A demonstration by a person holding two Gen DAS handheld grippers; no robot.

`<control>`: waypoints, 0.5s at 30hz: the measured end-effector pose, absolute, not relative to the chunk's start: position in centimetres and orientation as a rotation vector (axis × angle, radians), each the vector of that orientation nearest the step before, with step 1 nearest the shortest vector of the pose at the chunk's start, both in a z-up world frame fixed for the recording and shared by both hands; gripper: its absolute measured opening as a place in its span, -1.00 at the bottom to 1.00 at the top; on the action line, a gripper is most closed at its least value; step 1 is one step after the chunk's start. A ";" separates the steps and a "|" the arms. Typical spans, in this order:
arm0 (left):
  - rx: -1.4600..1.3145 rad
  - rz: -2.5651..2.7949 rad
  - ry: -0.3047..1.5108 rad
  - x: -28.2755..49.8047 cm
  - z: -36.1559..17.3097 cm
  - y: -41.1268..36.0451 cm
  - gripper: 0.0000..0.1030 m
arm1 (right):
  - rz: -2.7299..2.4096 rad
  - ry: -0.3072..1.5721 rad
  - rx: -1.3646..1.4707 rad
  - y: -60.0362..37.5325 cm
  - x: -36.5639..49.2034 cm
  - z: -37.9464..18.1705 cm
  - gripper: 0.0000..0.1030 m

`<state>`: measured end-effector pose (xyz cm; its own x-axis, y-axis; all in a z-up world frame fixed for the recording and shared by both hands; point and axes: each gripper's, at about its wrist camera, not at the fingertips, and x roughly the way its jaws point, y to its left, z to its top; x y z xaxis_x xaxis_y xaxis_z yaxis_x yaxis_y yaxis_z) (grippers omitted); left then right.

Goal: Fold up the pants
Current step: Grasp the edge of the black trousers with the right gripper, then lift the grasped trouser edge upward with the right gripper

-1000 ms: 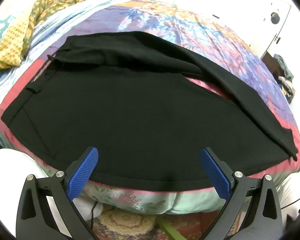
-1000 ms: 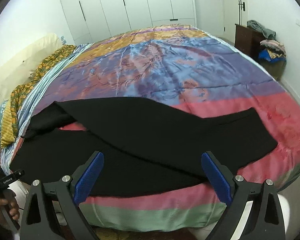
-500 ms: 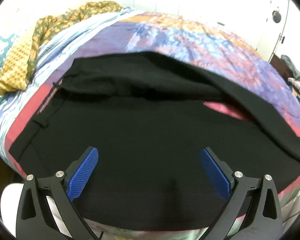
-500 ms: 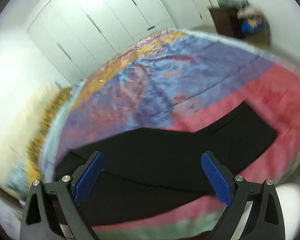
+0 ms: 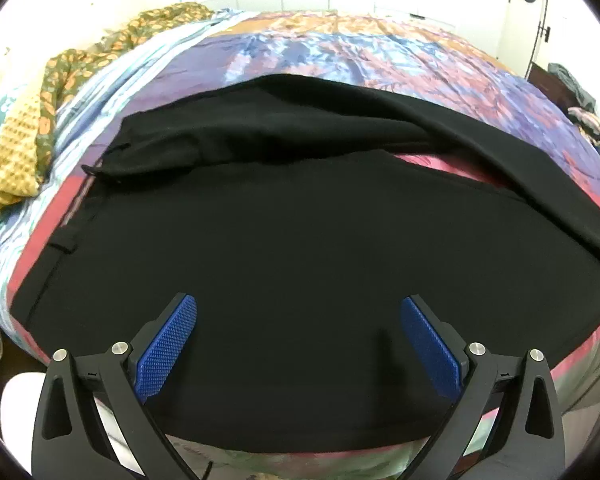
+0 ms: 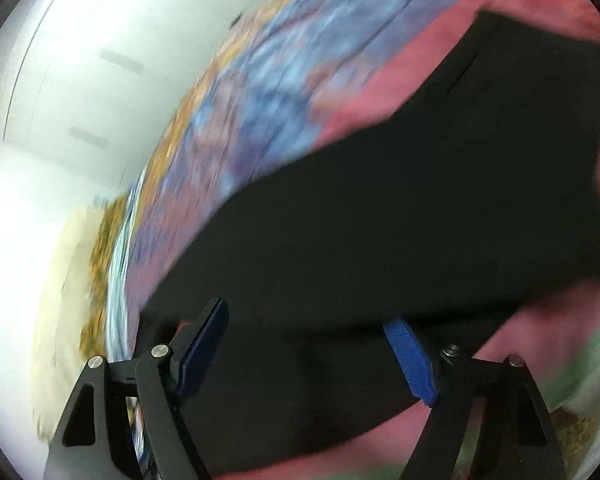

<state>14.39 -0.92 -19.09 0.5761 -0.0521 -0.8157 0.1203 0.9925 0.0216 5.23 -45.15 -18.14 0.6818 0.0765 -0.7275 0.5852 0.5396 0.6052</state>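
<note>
Over black pants (image 5: pixel 300 240): both hand-held grippers (image 5: pixel 298 344) (image 6: pixel 306 354) spread wide.

The left gripper (image 5: pixel 299 344) is held level, its two blue-padded fingers (image 5: pixel 167 345) spread wide apart with nothing between them; the right gripper (image 6: pixel 308 354) is rolled over to one side, its view smeared by blur, and its fingers (image 6: pixel 410 360) likewise appear parted wide, gripping nothing as far as the blur allows.
</note>
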 end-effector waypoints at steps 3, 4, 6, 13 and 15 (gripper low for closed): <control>0.080 -0.106 0.951 14.6 -19.1 -1.2 0.98 | -0.417 0.753 0.989 -47.7 4.6 -17.7 0.53; 0.081 -0.105 0.951 14.5 -19.2 -1.2 0.98 | -0.428 0.744 0.995 -48.2 4.5 -17.7 0.53; 0.079 -0.100 0.954 14.5 -19.2 -1.2 0.98 | -0.439 0.731 0.988 -48.8 4.6 -17.6 0.51; 0.045 -0.078 0.973 14.7 -19.6 -0.5 0.98 | -0.460 0.769 0.888 -49.3 5.2 -18.2 -0.63; 0.043 -0.078 0.980 14.8 -19.7 -0.5 0.98 | -0.453 0.769 0.870 -49.2 5.1 -18.0 -0.72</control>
